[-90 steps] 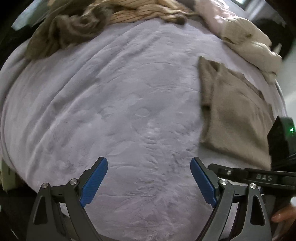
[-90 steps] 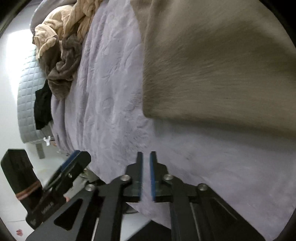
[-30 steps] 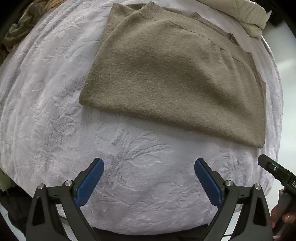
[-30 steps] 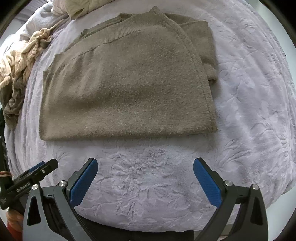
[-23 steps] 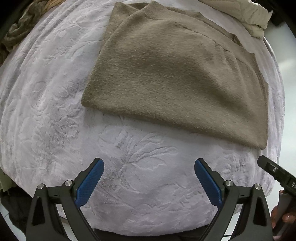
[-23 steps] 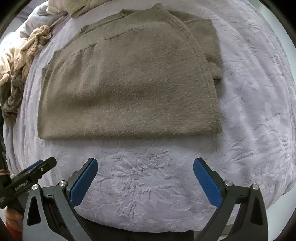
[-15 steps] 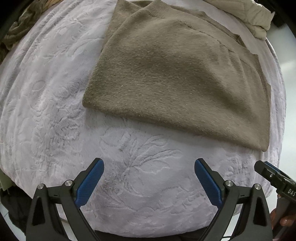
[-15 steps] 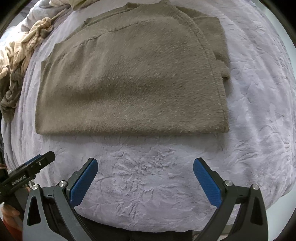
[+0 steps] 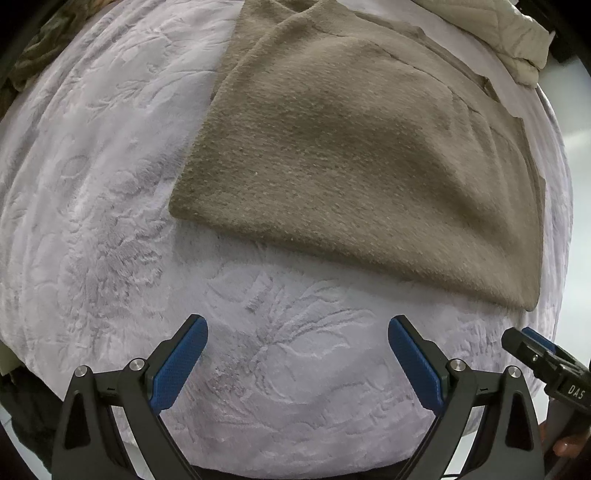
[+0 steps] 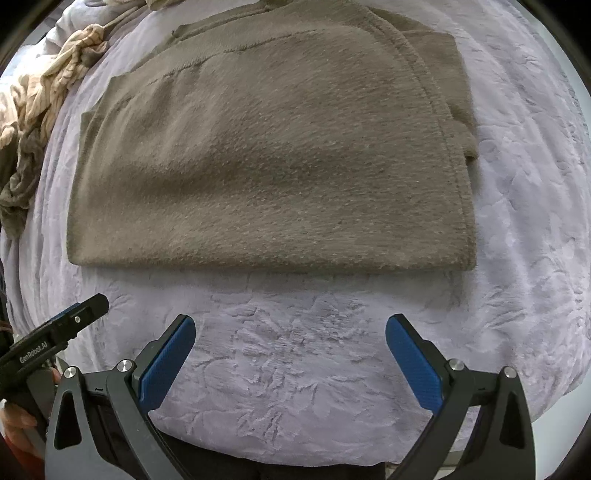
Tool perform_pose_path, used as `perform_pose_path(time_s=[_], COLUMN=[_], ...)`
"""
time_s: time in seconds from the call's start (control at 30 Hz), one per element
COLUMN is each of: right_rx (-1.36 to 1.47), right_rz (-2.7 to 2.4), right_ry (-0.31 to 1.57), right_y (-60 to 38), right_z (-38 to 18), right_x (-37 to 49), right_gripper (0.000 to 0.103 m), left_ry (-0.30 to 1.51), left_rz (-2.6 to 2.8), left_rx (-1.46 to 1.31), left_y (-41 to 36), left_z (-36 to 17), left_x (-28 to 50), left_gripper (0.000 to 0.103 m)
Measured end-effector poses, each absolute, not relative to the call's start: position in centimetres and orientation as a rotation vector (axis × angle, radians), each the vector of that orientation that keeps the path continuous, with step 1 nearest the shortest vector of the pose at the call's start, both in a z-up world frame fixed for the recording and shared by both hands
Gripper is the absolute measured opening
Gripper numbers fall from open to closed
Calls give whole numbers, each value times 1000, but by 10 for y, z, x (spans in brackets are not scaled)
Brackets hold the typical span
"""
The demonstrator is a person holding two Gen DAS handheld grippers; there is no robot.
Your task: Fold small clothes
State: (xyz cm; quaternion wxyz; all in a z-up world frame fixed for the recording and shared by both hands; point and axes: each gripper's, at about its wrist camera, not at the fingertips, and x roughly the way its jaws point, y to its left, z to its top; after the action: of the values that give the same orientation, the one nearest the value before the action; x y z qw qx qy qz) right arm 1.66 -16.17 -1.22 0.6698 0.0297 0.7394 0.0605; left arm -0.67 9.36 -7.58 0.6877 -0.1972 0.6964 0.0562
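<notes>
A taupe knit sweater (image 9: 351, 155) (image 10: 273, 158) lies flat and folded on a lilac embossed blanket (image 9: 110, 184) (image 10: 295, 350). Its folded near edge runs just beyond both grippers, and a sleeve is tucked under on the right in the right wrist view. My left gripper (image 9: 297, 358) is open over bare blanket, short of the sweater's near edge. My right gripper (image 10: 290, 354) is open too, also short of that edge. Neither holds anything. Each gripper shows in the other's view: the right one at the lower right (image 9: 543, 362), the left one at the lower left (image 10: 55, 336).
A cream padded garment (image 9: 498, 33) lies at the far right past the sweater. A heap of beige striped and brown clothes (image 10: 40, 103) sits at the far left. The bed drops off near both grippers and on the right side (image 10: 565, 332).
Both grippers have come closer to the sweater's near edge over the last second. Three seconds ago the right gripper was shut; now it is open.
</notes>
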Motion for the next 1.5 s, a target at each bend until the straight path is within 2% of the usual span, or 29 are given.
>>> perform_pose_path(time_s=[0.27,0.53,0.67,0.87,0.9,0.97,1.0,1.03,1.07,1.1,1.3,1.4,1.5], right_rx=[58,183,406,956,1021,1145,1181,1214,1249,1271,1372,1341,1290], right_rz=[158,236,298,356,355,329,316,304,291,287,385,413,413], right_ry=[1680,1674,1667,1583,1567,1536,1533,1533,1540,1545,1433,1440,1480], right_y=[-138,-110,-102,-98,-97,-94,-94,-92,-90,-87,-86,-86,-80], right_z=[-30,-42,-51,-90,-96,-109,-113,-119,-125,-128,-102,-94,-96], right_x=[20,30,32,31,31,29,28,27,26,25,38,45,46], right_gripper=[103,103,103,101,99,88,75,53,37,8,8,8,8], left_ry=[1538,1472,1430,1340,1331,1316,1308,1301,1292,1286,1228,1178,1123], left_rz=[124,114,104,89,88,80,77,76,72,68,19,7,114], left_rx=[-472,-655,-771,-982,-1001,-1037,-1048,-1056,-1064,-1072,-1212,-1284,-1242], left_y=[113,148,167,188,189,191,190,189,189,190,176,168,169], left_z=[-86,-95,-101,-105,-105,-109,-109,-108,-108,-109,-111,-110,-105], left_x=[-6,-9,-13,-26,-28,-30,-34,-34,-36,-38,-33,-24,-14], left_gripper=[98,98,98,98,98,98,98,98,98,98,98,98,98])
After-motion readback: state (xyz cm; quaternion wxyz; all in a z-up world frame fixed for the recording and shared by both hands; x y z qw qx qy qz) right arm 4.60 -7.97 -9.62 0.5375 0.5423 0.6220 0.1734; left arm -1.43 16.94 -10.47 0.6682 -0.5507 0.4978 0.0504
